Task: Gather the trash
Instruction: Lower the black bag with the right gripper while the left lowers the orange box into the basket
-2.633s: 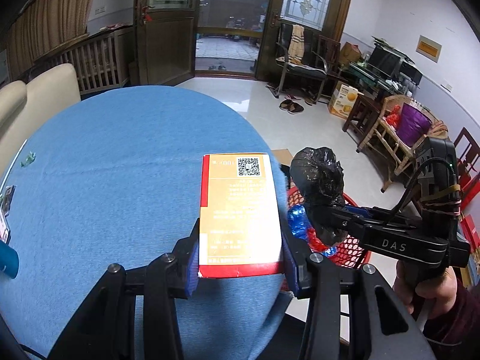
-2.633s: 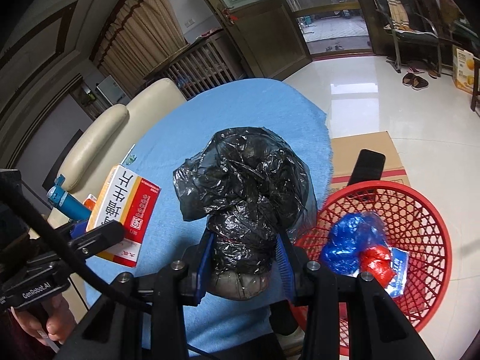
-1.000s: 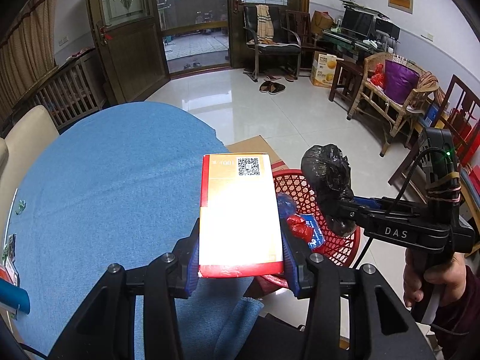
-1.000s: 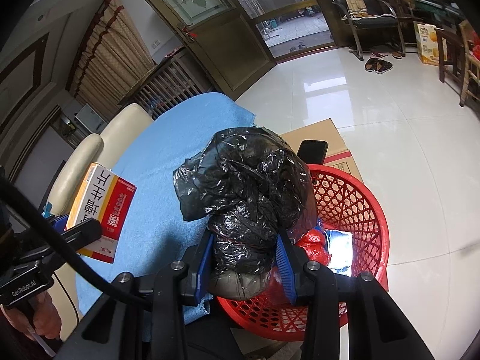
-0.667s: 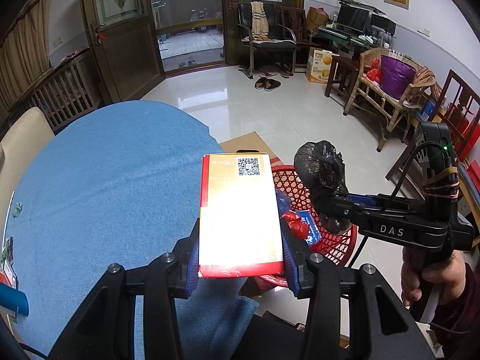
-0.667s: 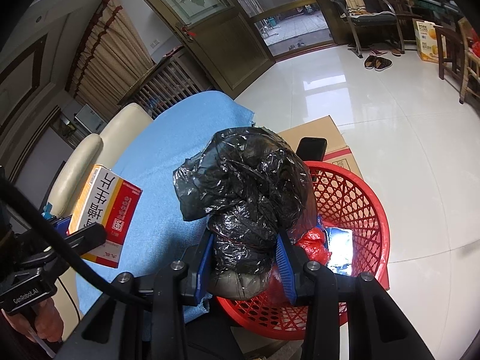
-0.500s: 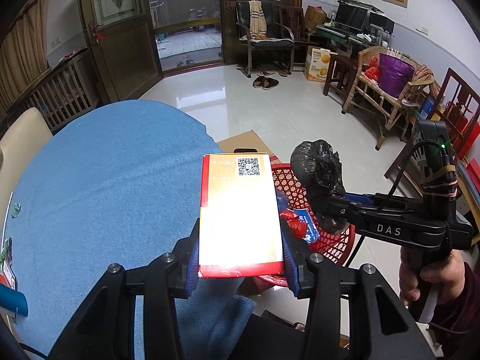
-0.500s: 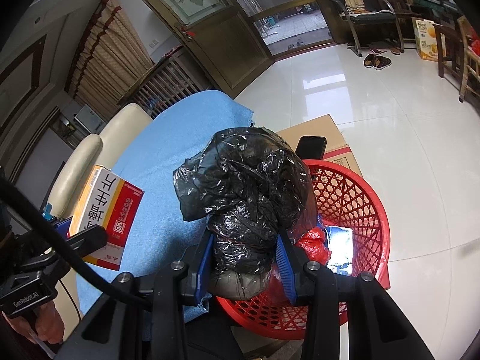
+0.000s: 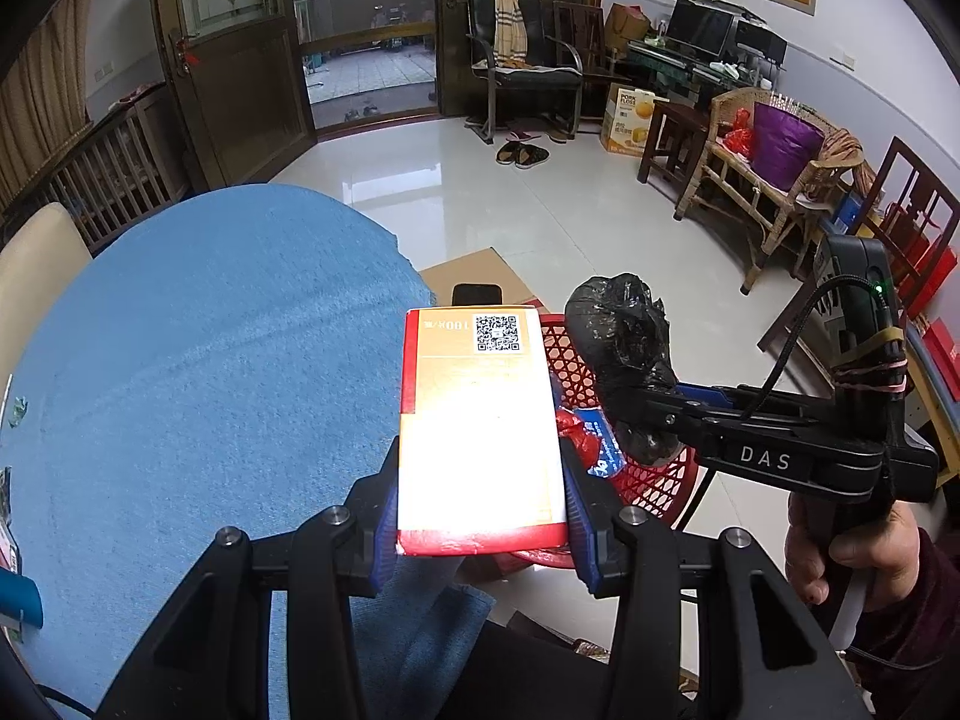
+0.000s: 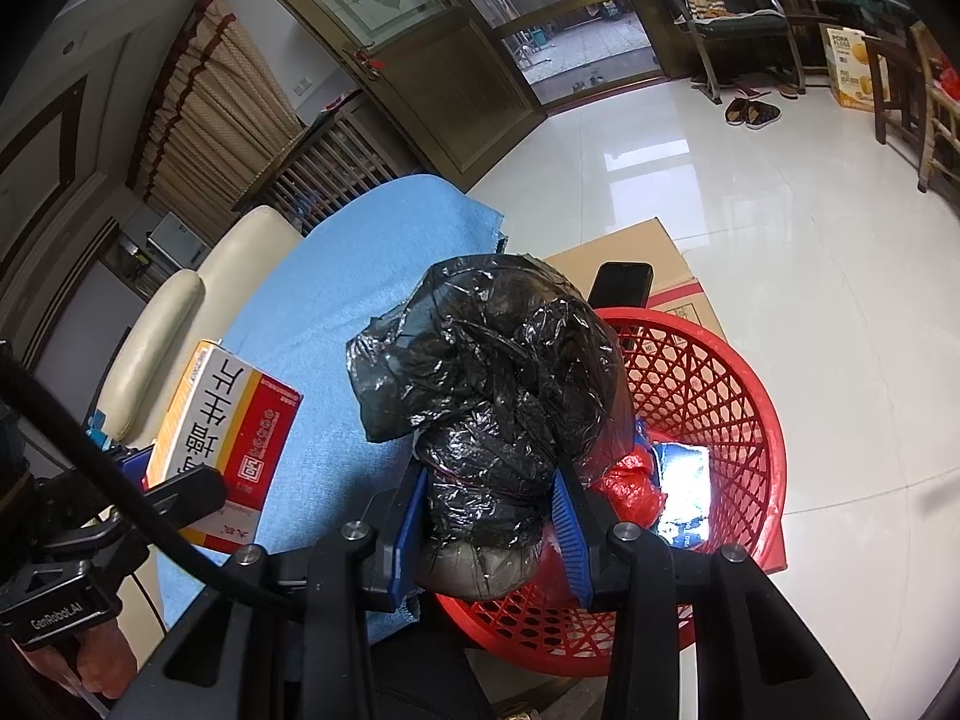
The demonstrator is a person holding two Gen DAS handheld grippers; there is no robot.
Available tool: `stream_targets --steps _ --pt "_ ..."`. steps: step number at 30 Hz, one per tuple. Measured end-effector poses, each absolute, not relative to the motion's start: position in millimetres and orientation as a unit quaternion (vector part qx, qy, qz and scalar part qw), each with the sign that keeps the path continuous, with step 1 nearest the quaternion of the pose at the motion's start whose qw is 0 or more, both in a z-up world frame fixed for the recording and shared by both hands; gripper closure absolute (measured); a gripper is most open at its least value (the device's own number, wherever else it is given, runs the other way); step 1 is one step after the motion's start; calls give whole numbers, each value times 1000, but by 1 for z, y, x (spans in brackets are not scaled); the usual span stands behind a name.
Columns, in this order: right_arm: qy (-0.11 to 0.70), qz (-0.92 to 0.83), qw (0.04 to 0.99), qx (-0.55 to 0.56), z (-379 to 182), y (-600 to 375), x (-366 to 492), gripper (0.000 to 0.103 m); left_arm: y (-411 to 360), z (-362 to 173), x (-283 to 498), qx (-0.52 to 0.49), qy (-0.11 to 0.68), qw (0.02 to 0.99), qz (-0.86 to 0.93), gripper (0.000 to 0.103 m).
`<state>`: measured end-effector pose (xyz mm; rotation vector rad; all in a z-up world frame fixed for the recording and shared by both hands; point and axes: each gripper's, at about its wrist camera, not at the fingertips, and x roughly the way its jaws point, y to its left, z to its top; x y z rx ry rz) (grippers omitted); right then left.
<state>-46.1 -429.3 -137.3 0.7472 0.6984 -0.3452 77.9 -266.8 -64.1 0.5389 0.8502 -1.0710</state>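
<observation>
My left gripper [image 9: 480, 534] is shut on an orange and red carton [image 9: 480, 426] with a QR code, held over the right edge of the blue table [image 9: 198, 372]. The carton also shows in the right wrist view [image 10: 228, 438]. My right gripper [image 10: 492, 516] is shut on a crumpled black plastic bag [image 10: 498, 384] and holds it above the near rim of a red mesh basket [image 10: 720, 396]. The bag also shows in the left wrist view [image 9: 624, 354], over the basket [image 9: 654, 480]. Blue and red trash [image 10: 660, 480] lies inside the basket.
A flat cardboard box [image 10: 648, 252] with a black phone [image 10: 621, 285] on it lies behind the basket on the white tiled floor. A cream chair [image 10: 174, 312] stands beyond the table. Chairs and wicker furniture [image 9: 774, 180] line the far right wall.
Both grippers have moved right, off the table edge toward the basket, each keeping its load. Over the last half second little has shifted.
</observation>
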Motion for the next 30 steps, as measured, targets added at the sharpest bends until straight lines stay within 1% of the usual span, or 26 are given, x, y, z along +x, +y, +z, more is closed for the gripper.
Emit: stream_targets --steps 30 --pt "335 -176 848 372 -147 -438 -51 61 -276 -79 77 239 406 723 -505 55"
